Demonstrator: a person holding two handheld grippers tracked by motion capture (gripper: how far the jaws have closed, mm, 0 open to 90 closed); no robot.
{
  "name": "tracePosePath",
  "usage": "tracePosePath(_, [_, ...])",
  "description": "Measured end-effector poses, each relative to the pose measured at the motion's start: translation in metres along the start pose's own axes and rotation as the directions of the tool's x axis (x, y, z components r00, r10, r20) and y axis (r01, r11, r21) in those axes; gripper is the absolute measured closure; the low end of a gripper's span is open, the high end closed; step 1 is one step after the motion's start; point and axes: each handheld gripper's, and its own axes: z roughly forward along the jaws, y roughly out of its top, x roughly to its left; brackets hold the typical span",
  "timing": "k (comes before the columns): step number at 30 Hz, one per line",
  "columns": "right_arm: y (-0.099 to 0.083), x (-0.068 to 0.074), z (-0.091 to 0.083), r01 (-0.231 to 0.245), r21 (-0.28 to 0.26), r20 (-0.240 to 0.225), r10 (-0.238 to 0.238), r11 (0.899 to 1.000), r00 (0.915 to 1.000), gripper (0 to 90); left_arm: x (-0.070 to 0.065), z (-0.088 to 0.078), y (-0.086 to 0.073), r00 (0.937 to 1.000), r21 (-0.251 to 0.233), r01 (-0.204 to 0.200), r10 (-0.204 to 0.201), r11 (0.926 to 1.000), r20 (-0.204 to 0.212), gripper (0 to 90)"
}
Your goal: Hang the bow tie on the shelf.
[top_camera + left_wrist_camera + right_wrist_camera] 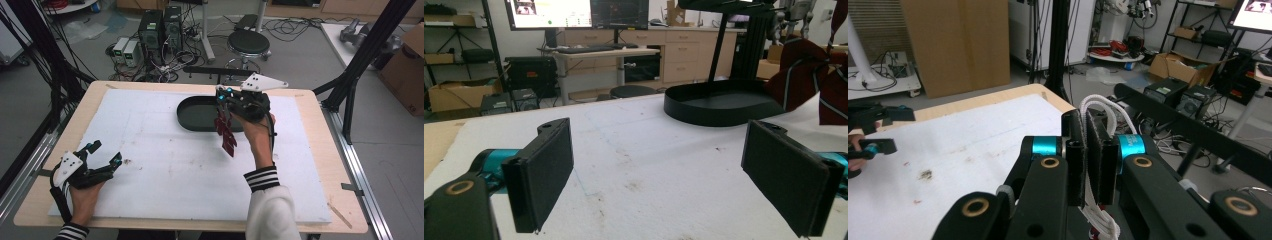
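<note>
My right gripper (223, 106) hangs above the near rim of a black oval tray (192, 117), shut on the white cords (1096, 107) of a dark red striped cloth piece (226, 132) that dangles below it over the white board. In the right gripper view the pads (1075, 160) press together with the cords squeezed between them. The cloth piece (806, 75) also hangs at the right of the left gripper view, beside the tray (719, 107). My left gripper (105, 153) rests open on the board near the front left corner, nothing between its jaws (666, 167).
A white foam board (165, 165) covers the wooden table (310, 150), with small dirt marks near its middle. Black frame posts (367, 50) stand at the right. Behind the far edge are a round stool (248, 42) and computer boxes (160, 27).
</note>
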Motion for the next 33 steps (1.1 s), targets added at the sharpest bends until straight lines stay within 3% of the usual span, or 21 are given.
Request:
tracePosePath(9, [0.008,-0.020,0.012,-0.013,0.007,0.010,0.013,1.000,0.9999,86.9,0.000,0.000,0.000,1.0000,-0.001,0.003,-0.003,1.0000,0.000,13.7])
tracePosePath(16, [0.015,-0.037,0.023,-0.033,-0.026,0.025,0.034,0.999,0.9991,86.9,0.000,0.000,0.000,1.0000,-0.004,0.000,0.000,1.0000,-0.001,13.8])
tracePosePath(24, [0.022,-0.054,0.037,-0.043,-0.016,0.042,0.044,0.999,0.9982,86.9,0.000,0.000,0.000,1.0000,-0.008,0.000,0.000,1.0000,-0.002,13.8])
tracePosePath(26, [0.024,-0.061,0.045,-0.052,0.009,0.045,0.052,0.999,0.9976,86.9,0.000,0.000,0.000,1.0000,-0.008,0.000,0.000,1.0000,-0.001,13.8])
tracePosePath(28, [0.025,-0.063,0.048,-0.032,0.002,0.063,0.032,0.999,0.9975,86.9,0.000,0.000,0.000,1.0000,-0.008,0.000,0.000,1.0000,-0.001,13.8])
tracePosePath(33, [0.021,-0.068,0.055,-0.042,0.018,0.075,0.041,0.999,0.9964,86.9,0.000,0.000,0.000,1.0000,-0.009,0.001,-0.001,1.0000,-0.001,13.8])
